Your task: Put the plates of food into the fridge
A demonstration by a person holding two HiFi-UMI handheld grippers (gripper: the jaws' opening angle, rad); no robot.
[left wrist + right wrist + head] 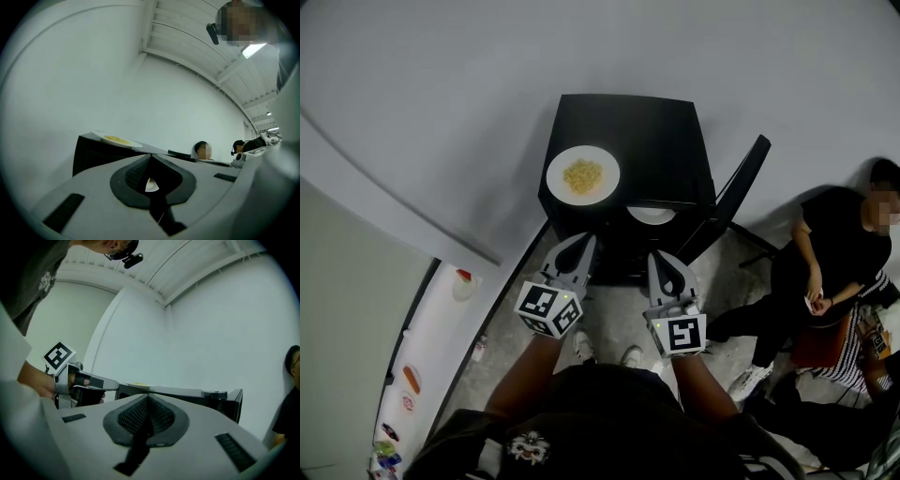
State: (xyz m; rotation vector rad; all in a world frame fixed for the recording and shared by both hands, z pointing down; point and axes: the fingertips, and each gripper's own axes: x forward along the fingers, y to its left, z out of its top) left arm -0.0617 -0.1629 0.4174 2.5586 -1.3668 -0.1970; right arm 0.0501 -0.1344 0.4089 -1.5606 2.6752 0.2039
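Head view: black fridge (623, 141) against the wall, its door (736, 192) swung open on the fridge's right. A plate of yellow food (582, 173) sits on the fridge top. A second white plate (652, 215) lies just inside the fridge's open front, and only this view shows it clearly.

Left gripper (579, 246) and right gripper (662, 262) are held level in front of the fridge. Both have their jaws pressed together, pinching nothing.

Left gripper view: plate of yellow food seen edge-on.

Right gripper view: the left gripper's marker cube (58, 356), black-and-white squares.

A seated person (839, 248) is right of the fridge.
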